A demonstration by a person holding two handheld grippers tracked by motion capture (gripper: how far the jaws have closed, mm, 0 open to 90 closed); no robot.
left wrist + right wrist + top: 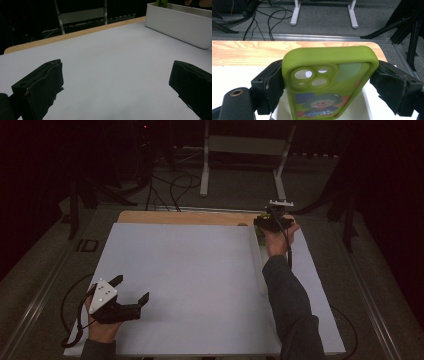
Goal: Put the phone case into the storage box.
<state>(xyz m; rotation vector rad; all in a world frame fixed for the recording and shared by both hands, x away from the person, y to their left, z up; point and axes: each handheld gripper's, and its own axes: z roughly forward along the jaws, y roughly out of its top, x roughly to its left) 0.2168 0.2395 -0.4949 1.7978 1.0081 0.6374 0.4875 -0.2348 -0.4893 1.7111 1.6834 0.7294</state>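
Green phone case (pixel 329 82) sits squarely between the two black jaws of the right gripper (pixel 328 85), pinched across its width so that each jaw presses a long edge. The right gripper view gives the detail: the case is empty, its inner face turned to the camera, with camera cut-outs near the top and a clown picture lower down, and its top end rises above the jaw tips. Below the jaws in that view lies a white tray (pixel 365 105), and past the case a strip of wooden table edge (pixel 249 51).

The high view cannot show any of that print — there the case is no more than a green sliver (pixel 260 231) under the right gripper (pixel 272 222), over the far end of the tray (pixel 256 251). What it does show is the pose: the right arm (pixel 287 305) stretches far forward along the right side of the white sheet (pixel 200 285), hand (pixel 277 239) raised at the far edge.

The left gripper (pixel 131 292) is held low near the front left corner of the sheet, hand (pixel 102 327) beneath it, jaws spread wide and angled to the right. The left gripper view confirms it — bare sheet between the open jaws, and the tray's white wall (pixel 175 25) well beyond the right-hand jaw, with a bit of green showing above its rim.
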